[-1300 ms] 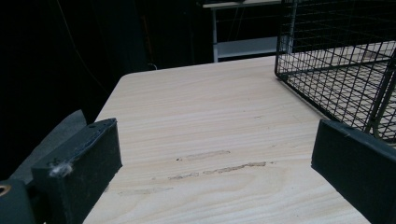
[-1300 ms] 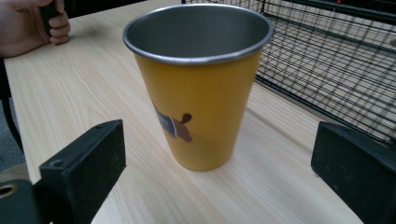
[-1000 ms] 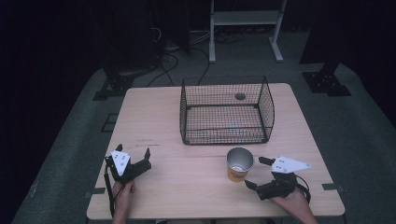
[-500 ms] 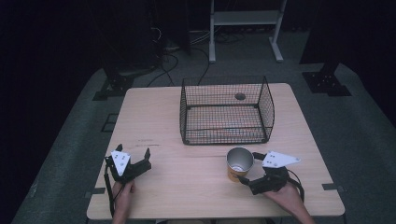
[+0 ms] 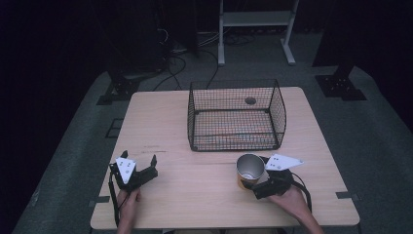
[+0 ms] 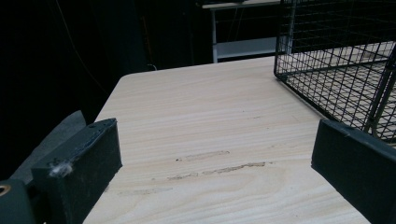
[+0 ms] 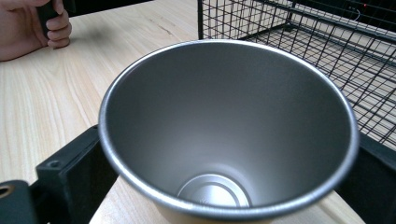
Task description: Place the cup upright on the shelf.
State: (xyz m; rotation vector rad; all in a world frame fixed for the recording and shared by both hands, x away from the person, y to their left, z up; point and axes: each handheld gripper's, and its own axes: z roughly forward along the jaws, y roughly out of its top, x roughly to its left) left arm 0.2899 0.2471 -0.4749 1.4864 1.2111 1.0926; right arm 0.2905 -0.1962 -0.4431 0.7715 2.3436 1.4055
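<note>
Right gripper (image 5: 253, 187): jaws flank the steel cup (image 7: 229, 126), contact unclear.
Left gripper (image 5: 141, 163): released, idle.
Risk: off-centre squeeze tips cup.

The scene is lit from above, so that the pale wooden tabletop (image 5: 195, 126) is evenly bright while the surrounding floor and far background are left nearly black. Soft, short shadows are cast beneath the black wire basket (image 5: 236, 117) and beside the silver metal cup (image 5: 249, 170). The high view is rendered slightly soft and grainy, with little detail kept in the dark areas. In the left gripper view the wood grain is shown sharply, while the near black pads are a little blurred. In the right gripper view a smooth, diffuse sheen is seen inside the cup (image 7: 229, 126), without harsh glare; its near rim is slightly out of focus.
</note>
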